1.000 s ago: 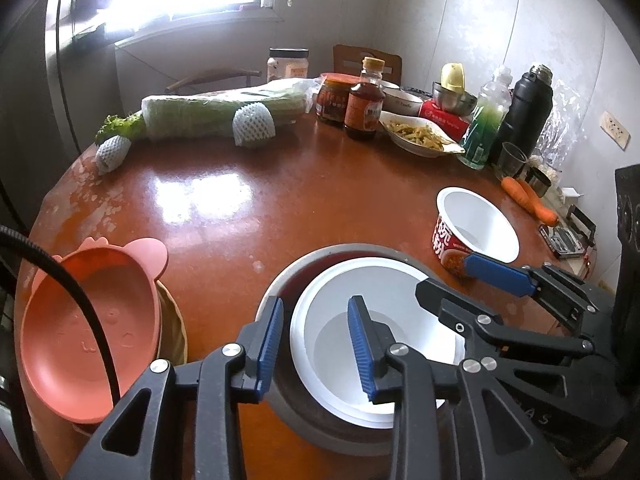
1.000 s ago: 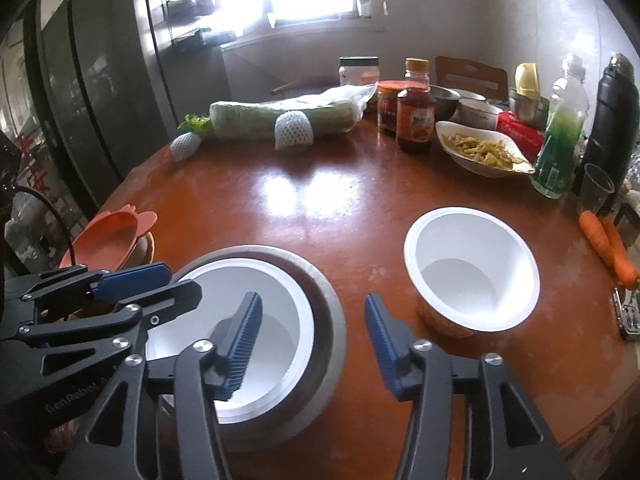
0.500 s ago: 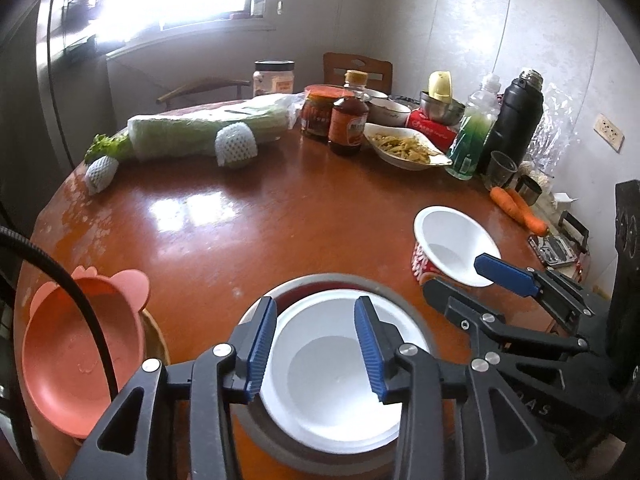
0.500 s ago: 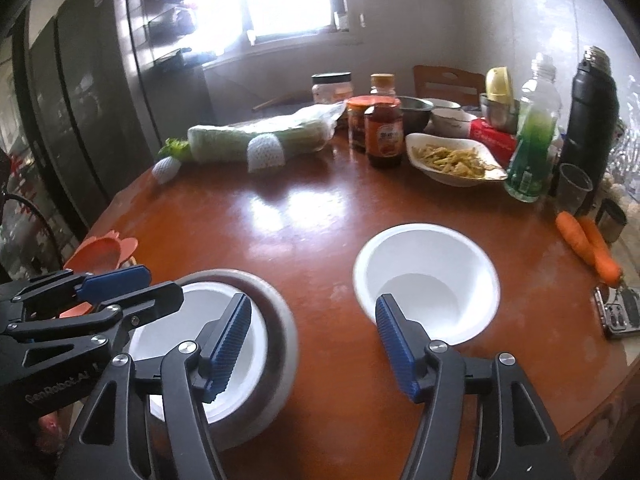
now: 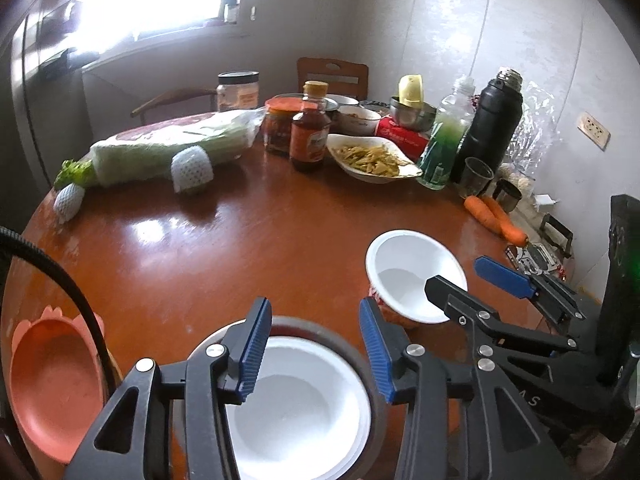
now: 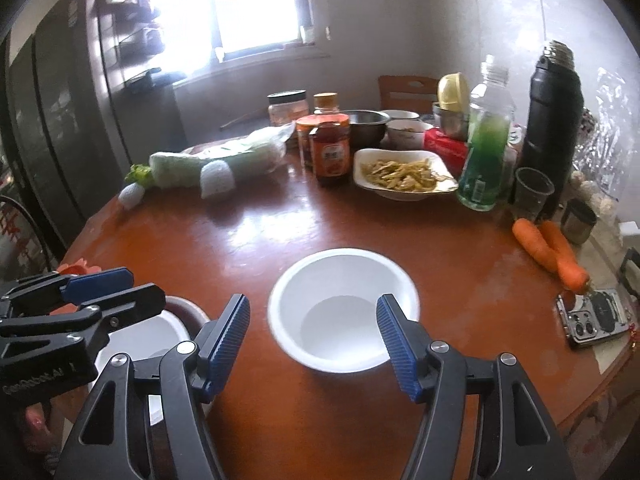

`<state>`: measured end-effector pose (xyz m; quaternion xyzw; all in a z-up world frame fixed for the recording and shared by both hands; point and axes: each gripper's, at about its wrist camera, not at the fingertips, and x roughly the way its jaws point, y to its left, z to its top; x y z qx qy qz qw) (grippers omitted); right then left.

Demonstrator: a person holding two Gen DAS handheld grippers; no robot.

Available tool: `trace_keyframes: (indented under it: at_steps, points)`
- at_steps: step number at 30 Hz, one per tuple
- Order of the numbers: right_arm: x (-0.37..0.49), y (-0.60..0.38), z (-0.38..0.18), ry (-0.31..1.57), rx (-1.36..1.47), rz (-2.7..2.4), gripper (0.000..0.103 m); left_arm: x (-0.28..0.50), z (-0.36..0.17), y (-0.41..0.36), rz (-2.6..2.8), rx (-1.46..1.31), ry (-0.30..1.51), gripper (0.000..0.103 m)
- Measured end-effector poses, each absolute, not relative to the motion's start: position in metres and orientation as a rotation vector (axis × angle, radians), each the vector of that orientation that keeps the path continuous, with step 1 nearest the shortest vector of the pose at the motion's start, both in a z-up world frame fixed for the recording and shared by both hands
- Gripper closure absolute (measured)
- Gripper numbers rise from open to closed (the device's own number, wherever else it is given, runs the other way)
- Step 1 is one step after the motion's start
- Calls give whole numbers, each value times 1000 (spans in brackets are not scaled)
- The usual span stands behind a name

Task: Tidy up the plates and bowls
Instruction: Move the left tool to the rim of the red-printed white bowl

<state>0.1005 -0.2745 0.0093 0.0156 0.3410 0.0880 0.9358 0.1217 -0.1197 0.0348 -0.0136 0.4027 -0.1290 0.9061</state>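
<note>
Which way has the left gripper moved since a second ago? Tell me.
Yes. The left gripper has pulled back toward the table edge: the nested white bowl now sits lower in its view. Its jaws are opening, empty.

"GenRobot.AI" along the left claw (image 6: pixel 106 294) body, bottle labels unreadable

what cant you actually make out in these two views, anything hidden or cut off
- Stacked white bowl: its near rim leaves the bottom edge of the left wrist view; the left gripper, jaws opening and empty, covers its sides.
- Grey bowl beneath: only a rim arc shows.
- Pink plate: cut by the left edge, crossed by a black cable; what lies under it is unclear.
- Lone white bowl: in the right wrist view, its outer print is hidden.
- Sauce bottle: label too blurred.
</note>
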Motion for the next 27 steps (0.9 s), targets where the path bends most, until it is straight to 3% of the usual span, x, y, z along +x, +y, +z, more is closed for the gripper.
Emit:
trace_keyframes:
  at_steps: [27]
  points:
    - [129,-320,-14,779,92,99,35,170,12,-173,-333,-3,916,56]
